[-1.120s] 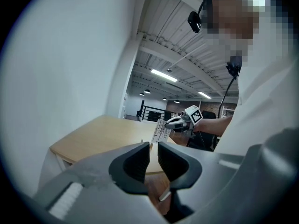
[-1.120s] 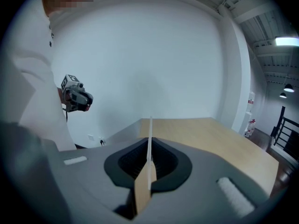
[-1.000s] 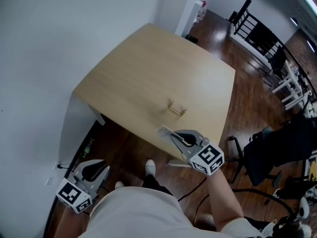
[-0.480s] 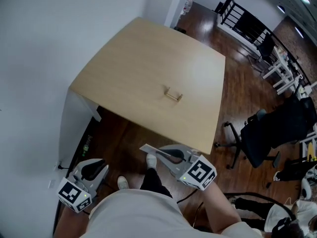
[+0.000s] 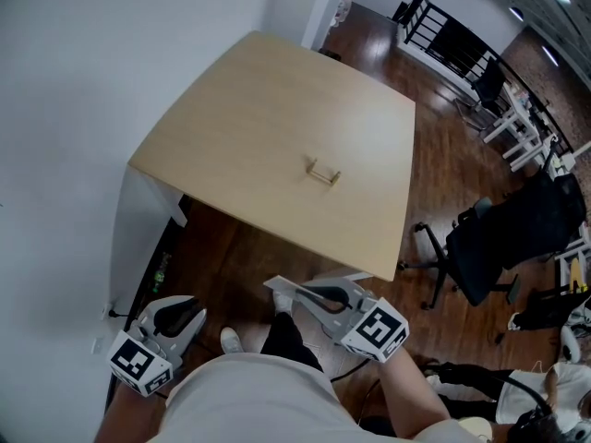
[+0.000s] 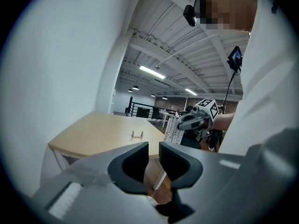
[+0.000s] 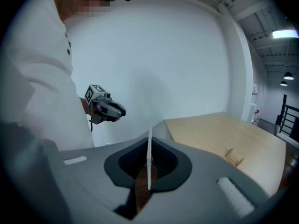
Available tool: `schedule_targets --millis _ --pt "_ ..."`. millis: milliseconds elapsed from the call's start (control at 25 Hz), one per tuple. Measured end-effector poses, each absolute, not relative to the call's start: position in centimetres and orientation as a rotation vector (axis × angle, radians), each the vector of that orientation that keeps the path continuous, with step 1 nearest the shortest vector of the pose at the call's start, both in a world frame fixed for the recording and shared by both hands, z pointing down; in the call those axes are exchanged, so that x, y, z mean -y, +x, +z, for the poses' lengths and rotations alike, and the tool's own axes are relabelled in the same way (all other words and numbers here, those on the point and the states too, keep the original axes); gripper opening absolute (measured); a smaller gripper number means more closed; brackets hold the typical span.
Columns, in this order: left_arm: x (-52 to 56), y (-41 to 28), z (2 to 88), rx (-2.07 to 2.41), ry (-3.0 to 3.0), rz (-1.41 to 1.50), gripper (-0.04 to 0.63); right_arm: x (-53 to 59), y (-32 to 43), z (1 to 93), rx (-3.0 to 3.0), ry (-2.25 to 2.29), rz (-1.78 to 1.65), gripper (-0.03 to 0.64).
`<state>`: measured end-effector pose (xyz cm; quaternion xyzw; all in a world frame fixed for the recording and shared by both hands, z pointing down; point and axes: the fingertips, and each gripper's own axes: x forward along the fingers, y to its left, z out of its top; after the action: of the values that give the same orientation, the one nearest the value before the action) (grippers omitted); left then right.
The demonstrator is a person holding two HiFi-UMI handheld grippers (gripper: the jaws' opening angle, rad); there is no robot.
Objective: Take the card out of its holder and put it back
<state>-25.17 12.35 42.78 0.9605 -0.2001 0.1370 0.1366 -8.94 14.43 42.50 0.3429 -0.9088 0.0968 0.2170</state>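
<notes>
Right gripper [image 5: 303, 293] clamps the thin white card [image 7: 149, 143]; the small wooden holder [image 5: 324, 173] stands empty. Putting it back, I judge, needs the card's edge lined over the slot.

The table [image 5: 231, 109] lies open all round the holder [image 5: 323, 173]; a wall [image 5: 74, 81] flanks its left, a chair [image 5: 517, 238] its right.

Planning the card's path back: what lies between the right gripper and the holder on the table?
Nothing stands there. In the head view, only wooden floor and bare table top separate the right gripper, shut on the card, from the holder.
</notes>
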Motion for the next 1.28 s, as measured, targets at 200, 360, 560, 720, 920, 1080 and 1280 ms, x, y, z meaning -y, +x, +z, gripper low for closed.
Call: schedule_targets --millis 200,360,560,720,920,1080,1280 --pt "-10.5 -24.0 42.3 0.592 2.789 0.373 0.080 -11.9 -6.4 42.2 2.525 1.002 0.275 0.021" --pt "-8.6 -23.3 42.1 0.632 2.783 0.353 0.080 -8.9 -3.9 42.0 2.518 1.016 0.248 0.021" --pt "-5.0 -20.5 41.7 0.695 2.774 0.334 0.081 -3.4 1.2 41.9 2.511 1.022 0.217 0.020" --pt "-2.4 -18.0 41.3 0.747 2.768 0.318 0.083 1.4 5.8 42.2 2.496 1.033 0.198 0.021" --pt "-0.3 -15.9 41.5 0.799 2.749 0.332 0.095 6.9 10.5 43.1 2.474 1.057 0.180 0.021" --pt "1.3 -14.3 41.5 0.848 2.720 0.350 0.095 10.5 13.5 44.5 2.467 1.063 0.202 0.021" --pt "2.8 -12.1 41.9 0.899 2.682 0.359 0.095 13.9 15.7 46.6 2.467 1.030 0.223 0.021"
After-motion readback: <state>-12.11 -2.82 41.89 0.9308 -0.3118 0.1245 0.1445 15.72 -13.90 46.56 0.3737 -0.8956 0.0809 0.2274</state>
